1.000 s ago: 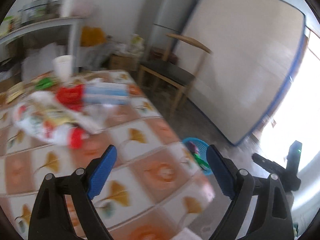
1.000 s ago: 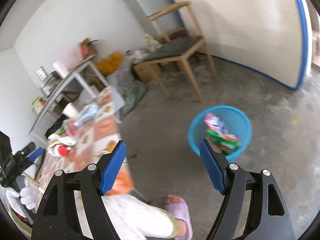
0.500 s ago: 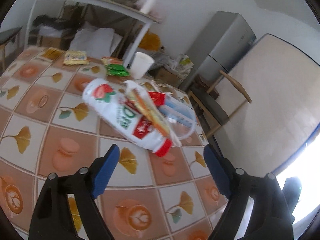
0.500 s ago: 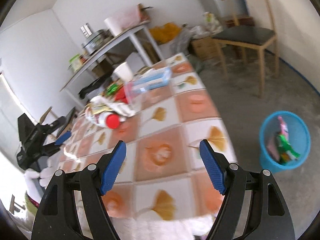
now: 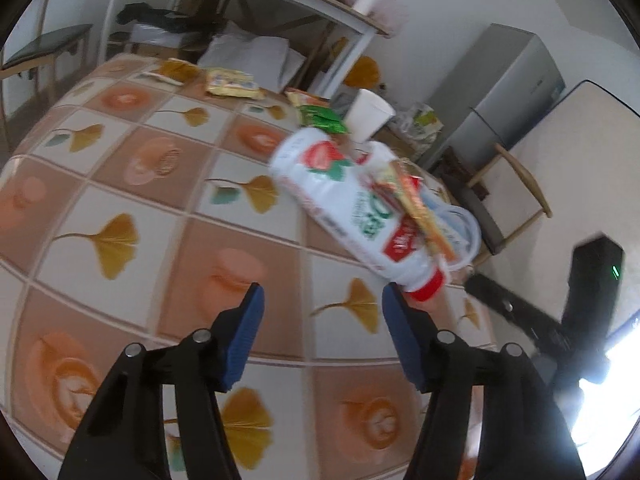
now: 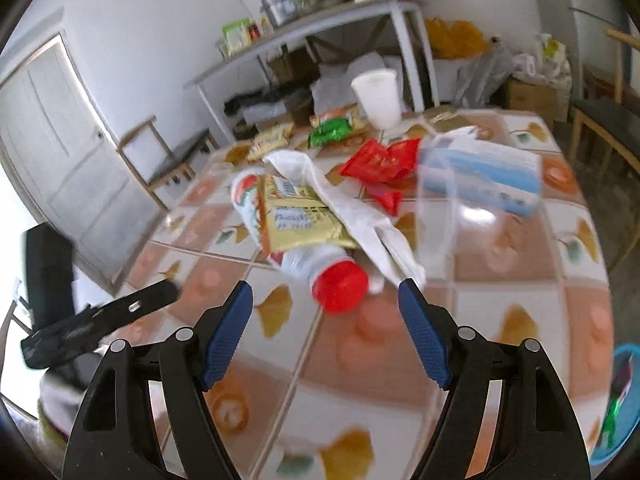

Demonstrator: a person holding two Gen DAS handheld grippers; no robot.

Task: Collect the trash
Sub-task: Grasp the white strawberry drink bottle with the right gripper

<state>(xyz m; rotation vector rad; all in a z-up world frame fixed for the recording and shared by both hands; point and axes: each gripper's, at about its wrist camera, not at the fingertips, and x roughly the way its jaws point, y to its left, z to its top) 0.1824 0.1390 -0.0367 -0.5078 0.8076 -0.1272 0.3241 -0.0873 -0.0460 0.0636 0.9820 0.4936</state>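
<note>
Left gripper: jaws closing, nothing between them, above the desk. Right gripper: jaws wide apart, empty. Just ahead of both, lying on its side, white bottle with red cap pointing at the jaws, yellow wrapper on top. Blue bin low at right.

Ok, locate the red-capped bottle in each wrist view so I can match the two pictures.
Left wrist: the red-capped bottle lies right of centre, cap toward the lower right, wrappers on it.
Right wrist: the bottle lies at centre, cap toward the camera, under the yellow wrapper.
Shared landmark: the white paper cup standing beyond it.
</note>
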